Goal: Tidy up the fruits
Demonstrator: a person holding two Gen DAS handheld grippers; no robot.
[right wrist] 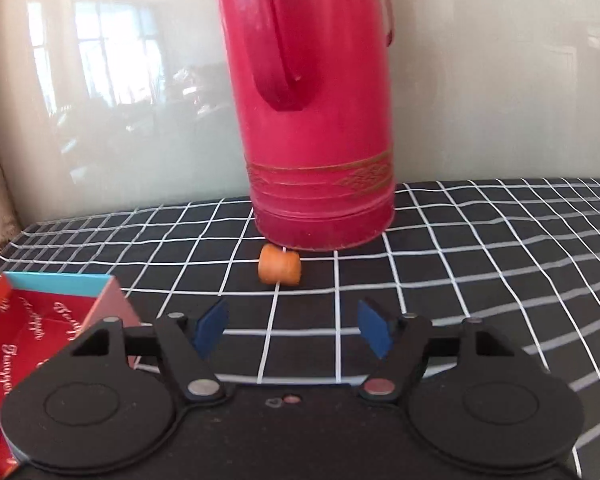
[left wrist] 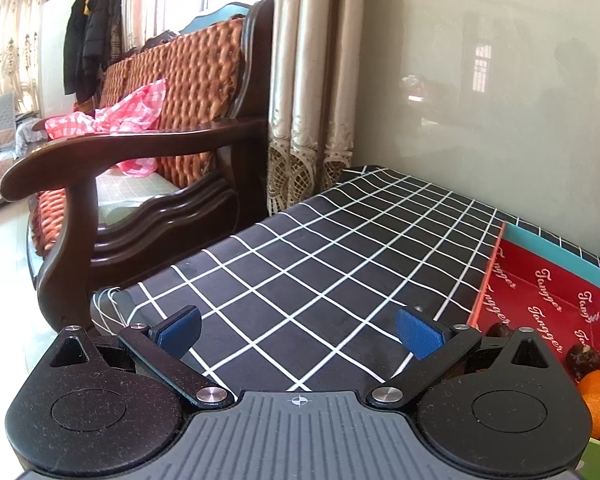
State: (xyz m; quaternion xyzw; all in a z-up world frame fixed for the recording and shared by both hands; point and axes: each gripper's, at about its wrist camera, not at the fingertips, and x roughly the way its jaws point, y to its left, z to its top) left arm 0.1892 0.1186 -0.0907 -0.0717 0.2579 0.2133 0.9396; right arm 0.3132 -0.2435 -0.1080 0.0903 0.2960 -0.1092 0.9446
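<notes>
A small orange chunk of fruit [right wrist: 279, 269] lies alone on the black tabletop with white grid lines [right wrist: 460, 280]. It sits just in front of the tall red flask with a handle [right wrist: 312, 120], almost touching the flask's base. It is the only fruit seen outside the box, so it looks like the next one to be picked up.

The right gripper [right wrist: 292, 330] hovers low over the tabletop, near the chunk and in front of the flask. Its blue fingers [right wrist: 374, 330] are spread wide apart and hold nothing. They point straight at the chunk, most likely so they can slide around it from both sides. The flask stands close behind the chunk, so the fingers may bump it if they push too far.

The red cardboard box with a blue rim and gold writing [right wrist: 36, 320] sits to the left of the flask. In the left wrist view, round orange fruits [left wrist: 598, 386] and dark brown fruits [left wrist: 584, 358] already lie in the box [left wrist: 540, 280], so it seems to be the home for the fruit.

The left gripper [left wrist: 298, 334] waits on the far side of the box from the flask. Its fingers [left wrist: 418, 334] are also wide apart and empty, over bare tabletop [left wrist: 300, 260]. It seems to be resting while the right one works.
</notes>
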